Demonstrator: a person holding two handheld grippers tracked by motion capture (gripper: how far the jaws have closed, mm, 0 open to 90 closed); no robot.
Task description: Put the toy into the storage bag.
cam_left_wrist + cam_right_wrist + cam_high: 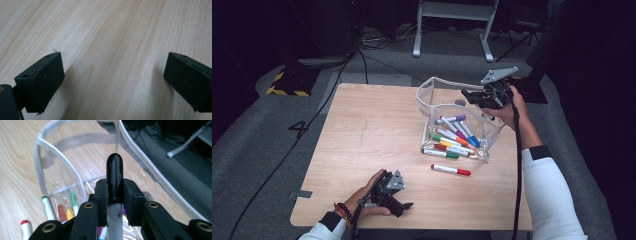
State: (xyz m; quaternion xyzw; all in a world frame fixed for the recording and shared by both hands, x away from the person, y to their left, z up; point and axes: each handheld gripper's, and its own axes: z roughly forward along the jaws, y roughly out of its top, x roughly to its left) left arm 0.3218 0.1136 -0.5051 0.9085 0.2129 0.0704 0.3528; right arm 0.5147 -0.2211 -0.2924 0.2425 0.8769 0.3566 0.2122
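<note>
Nearest the lens, the right gripper [115, 192] is clamped on a black-capped white marker pen [114, 170] w/ its 2 jaws, held over the open mouth of the clear soft plastic pouch [432, 92] that lies on its side w/ coloured markers [454, 137] inside. Risk, as I judge it: the floppy rim could catch the pen tip, or a release off the mouth drops it beside the red-capped marker [450, 170]. Light wood-grain table [372, 130], grey carpet and dark room around; left gripper [404, 206] rests agape, nothing in it, near the front edge.
</note>
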